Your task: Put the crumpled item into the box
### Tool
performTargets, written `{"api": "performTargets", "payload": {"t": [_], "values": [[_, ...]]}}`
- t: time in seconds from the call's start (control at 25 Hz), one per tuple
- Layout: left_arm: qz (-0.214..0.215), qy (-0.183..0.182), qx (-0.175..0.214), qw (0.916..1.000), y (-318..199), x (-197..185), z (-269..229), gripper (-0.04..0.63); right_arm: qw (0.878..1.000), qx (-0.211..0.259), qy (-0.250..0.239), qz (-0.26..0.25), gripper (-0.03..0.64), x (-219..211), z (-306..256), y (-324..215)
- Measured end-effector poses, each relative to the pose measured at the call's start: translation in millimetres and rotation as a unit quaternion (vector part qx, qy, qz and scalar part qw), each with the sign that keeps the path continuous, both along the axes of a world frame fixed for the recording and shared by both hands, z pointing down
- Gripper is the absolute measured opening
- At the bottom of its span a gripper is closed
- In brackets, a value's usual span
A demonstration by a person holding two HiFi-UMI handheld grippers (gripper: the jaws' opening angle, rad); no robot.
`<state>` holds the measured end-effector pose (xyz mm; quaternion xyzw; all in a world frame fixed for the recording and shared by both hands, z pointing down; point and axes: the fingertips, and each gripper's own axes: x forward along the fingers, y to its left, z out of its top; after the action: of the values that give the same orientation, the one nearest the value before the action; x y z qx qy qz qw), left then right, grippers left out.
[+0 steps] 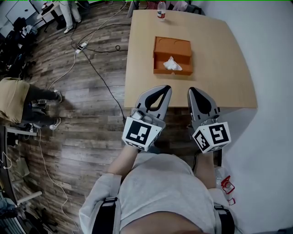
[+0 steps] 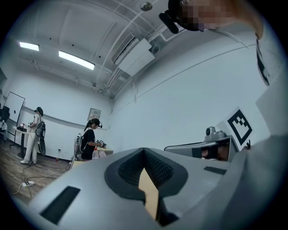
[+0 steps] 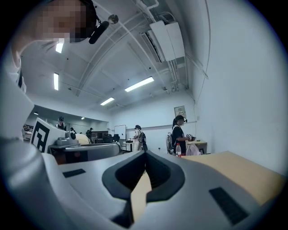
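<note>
In the head view a pale wooden table (image 1: pixel 137 68) fills the upper middle of the frame, and an orange box (image 1: pixel 172 47) sits on it a little above centre. The crumpled white item (image 1: pixel 172 64), which may be tissue or paper, lies inside the open lower part of the box, towards its right side. A plastic bottle (image 1: pixel 161 10) stands upright at the far edge of the table, at the top of the frame, well apart from the box. The left gripper (image 1: pixel 165 88) and the right gripper (image 1: pixel 192 90) are held side by side at the near edge of the table, below the box and touching neither it nor each other, each with its marker cube (image 1: pixel 139 133) towards the person's body. In the left gripper view the jaws of the left gripper (image 2: pixel 144 151) are pressed together with nothing between them, and only a sliver of tabletop shows through the gap. The right gripper view shows the right gripper (image 3: pixel 145 153) likewise closed and empty, with the bottle (image 3: pixel 178 150) and a standing person (image 3: pixel 178 134) beyond it, right of centre. On the wooden floor (image 1: pixel 91 137) at the upper left, a power strip (image 1: pixel 81 46) lies among trailing cables.
</note>
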<state>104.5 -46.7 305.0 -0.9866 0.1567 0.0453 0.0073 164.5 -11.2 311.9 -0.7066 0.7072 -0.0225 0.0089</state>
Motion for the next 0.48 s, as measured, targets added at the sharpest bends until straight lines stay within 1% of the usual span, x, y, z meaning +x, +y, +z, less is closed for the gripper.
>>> {"api": "performTargets", "payload": {"t": [0.24,0.48], "values": [[-0.001,0.000,-0.005,1.0000,24.9,0.6,-0.2,0.011,1.000,0.002,-0.014,-0.005,0.011,-3.0,-0.9,23.6],[-0.001,0.001,-0.009,1.0000,47.2,-2.8,-3.0,0.011,1.000,0.002,0.000,-0.016,0.011,-9.5,-4.8,46.4]]}}
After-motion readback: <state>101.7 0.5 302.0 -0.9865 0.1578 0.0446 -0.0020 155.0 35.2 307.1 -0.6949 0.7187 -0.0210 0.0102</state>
